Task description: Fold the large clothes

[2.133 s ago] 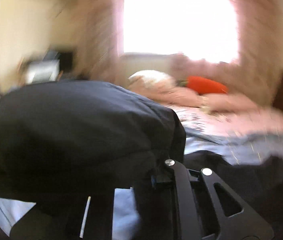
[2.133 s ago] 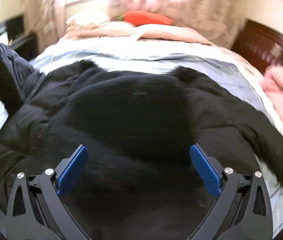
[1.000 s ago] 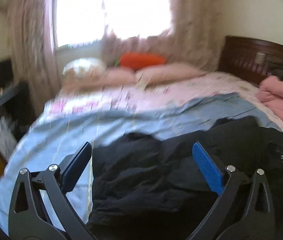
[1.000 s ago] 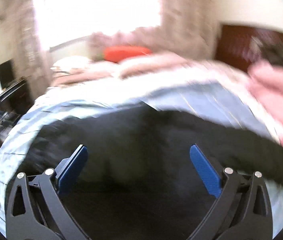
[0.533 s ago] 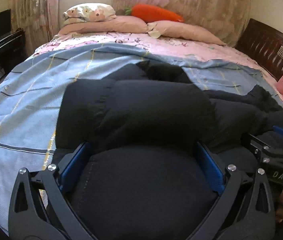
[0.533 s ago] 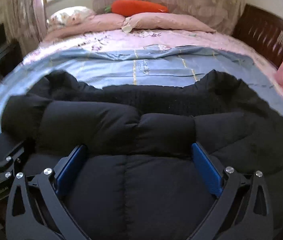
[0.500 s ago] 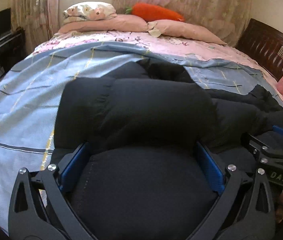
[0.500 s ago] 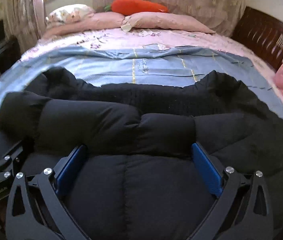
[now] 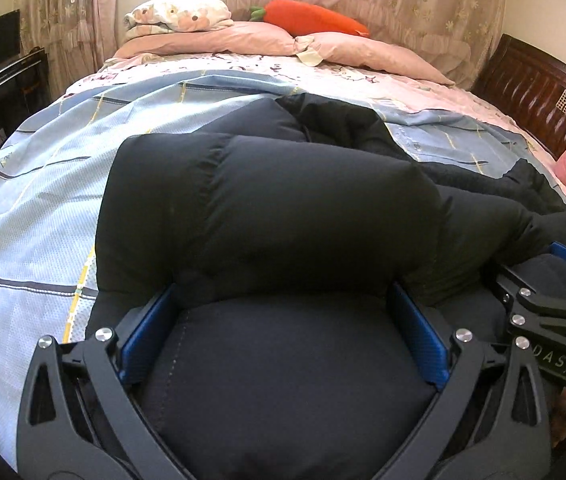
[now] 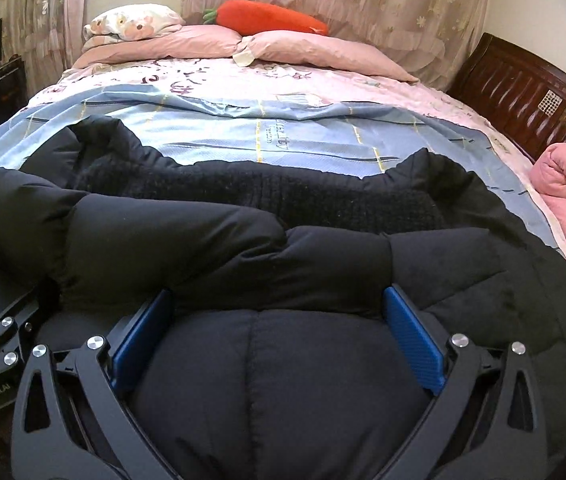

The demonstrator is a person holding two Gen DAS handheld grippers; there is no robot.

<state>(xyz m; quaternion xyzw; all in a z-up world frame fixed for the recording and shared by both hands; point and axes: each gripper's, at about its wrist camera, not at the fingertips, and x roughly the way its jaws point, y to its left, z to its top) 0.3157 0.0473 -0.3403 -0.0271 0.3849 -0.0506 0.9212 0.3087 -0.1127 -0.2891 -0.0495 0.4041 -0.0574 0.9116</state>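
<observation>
Okay, my left claw (image 9: 283,334) has let the sleeve go; now both it and my right claw (image 10: 277,334) sit wide apart, straddling the black puffer jacket's (image 10: 243,248) near hem on the bed (image 9: 35,184), ready to fold.

My left gripper (image 9: 283,334) and right gripper (image 10: 277,330) sit side by side at the near edge of the jacket (image 10: 243,232), which lies on the bed (image 10: 303,120); pillows (image 10: 291,50) lie far, headboard (image 10: 523,80) right.
</observation>
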